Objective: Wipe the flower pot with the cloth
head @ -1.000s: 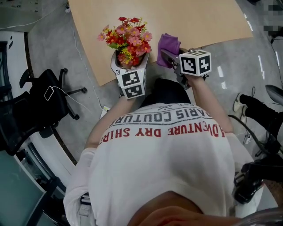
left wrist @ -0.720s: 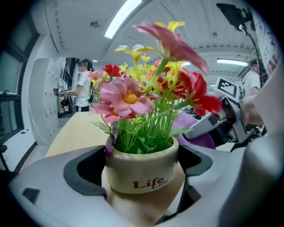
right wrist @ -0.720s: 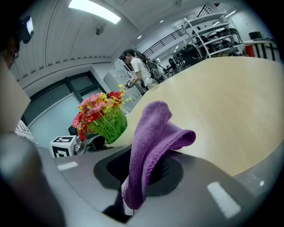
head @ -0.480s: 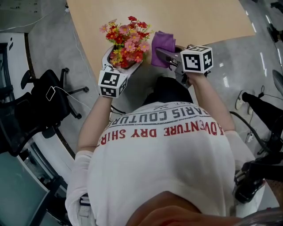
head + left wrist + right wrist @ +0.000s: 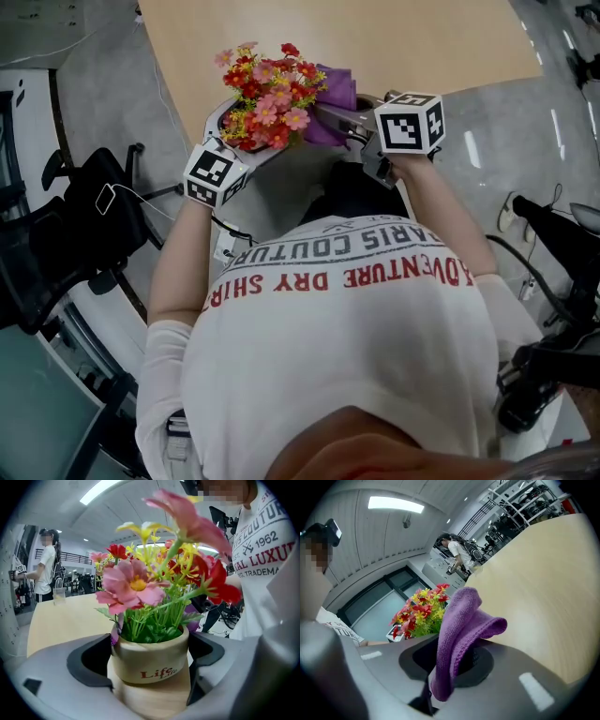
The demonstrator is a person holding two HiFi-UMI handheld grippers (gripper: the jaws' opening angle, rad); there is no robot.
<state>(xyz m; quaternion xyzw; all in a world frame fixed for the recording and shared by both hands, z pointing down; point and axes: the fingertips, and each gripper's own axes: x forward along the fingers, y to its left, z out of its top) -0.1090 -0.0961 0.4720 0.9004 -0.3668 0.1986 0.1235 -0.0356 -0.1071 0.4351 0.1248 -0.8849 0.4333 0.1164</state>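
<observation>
The flower pot (image 5: 151,657) is pale wood with red "Life" lettering and holds red, pink and yellow flowers (image 5: 270,94). My left gripper (image 5: 150,660) is shut on the pot, one jaw on each side, and holds it tilted above the table's near edge. My right gripper (image 5: 440,667) is shut on a purple cloth (image 5: 461,630). In the head view the cloth (image 5: 336,103) sits right beside the flowers, touching or nearly touching them. From the right gripper view the flowers (image 5: 419,613) show just left of the cloth.
A light wooden table (image 5: 375,42) stretches ahead. A black office chair (image 5: 80,220) stands on the grey floor to my left. A person (image 5: 47,566) stands far off beyond the table. Dark equipment (image 5: 553,309) sits at my right.
My left gripper has swung out to the left and tipped the pot, so the flowers lean right toward the cloth. The right gripper has carried the cloth slightly left, closing the gap.
</observation>
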